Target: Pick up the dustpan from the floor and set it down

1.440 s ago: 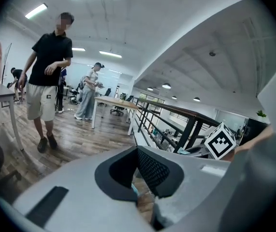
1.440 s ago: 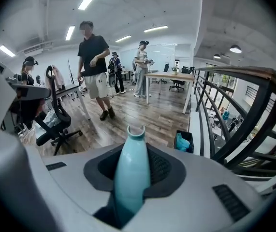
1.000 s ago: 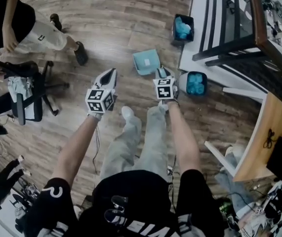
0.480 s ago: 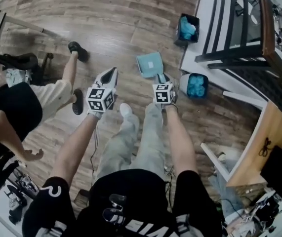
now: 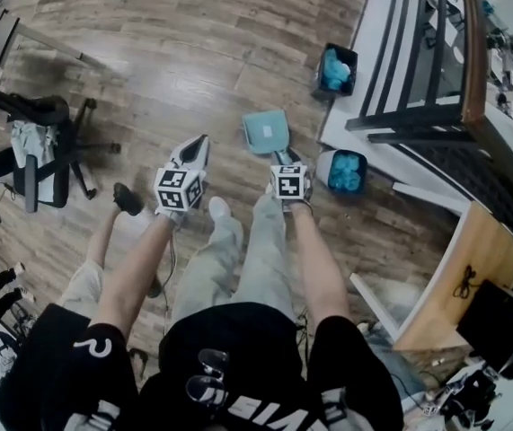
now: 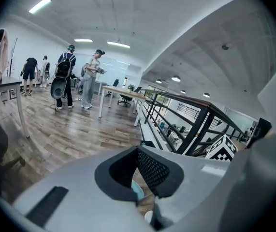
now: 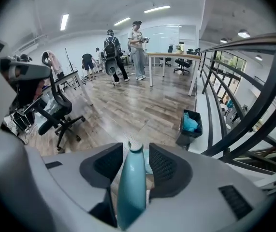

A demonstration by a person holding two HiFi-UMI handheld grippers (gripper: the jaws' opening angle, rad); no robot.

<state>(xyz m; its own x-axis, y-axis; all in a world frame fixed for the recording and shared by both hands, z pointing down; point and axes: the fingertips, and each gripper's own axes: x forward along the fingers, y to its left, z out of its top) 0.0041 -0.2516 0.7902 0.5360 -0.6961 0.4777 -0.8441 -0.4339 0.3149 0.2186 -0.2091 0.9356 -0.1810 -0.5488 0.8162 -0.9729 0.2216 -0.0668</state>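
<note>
The light teal dustpan [image 5: 266,131] lies on the wood floor just ahead of my feet, its handle [image 5: 280,155] pointing back at me. My right gripper [image 5: 283,159] points steeply down over that handle. In the right gripper view the teal handle [image 7: 132,187] stands between the two black pads with a thin gap on each side, and the jaws of the right gripper [image 7: 137,159] are opening. My left gripper [image 5: 200,144] hovers to the left of the pan, apart from it. Its pads [image 6: 150,170] meet in a narrow V with nothing between them.
Two dark bins with blue contents stand by a white ledge, one far [image 5: 335,68] and one [image 5: 346,171] right beside my right gripper. A black railing [image 5: 418,106] fills the right side. An office chair [image 5: 45,151] and a bystander's shoe [image 5: 126,198] are at left.
My right gripper has sunk a little with the dustpan's handle between its jaws. The bystander at left has walked from the upper left to beside me. The left gripper has kept still.
</note>
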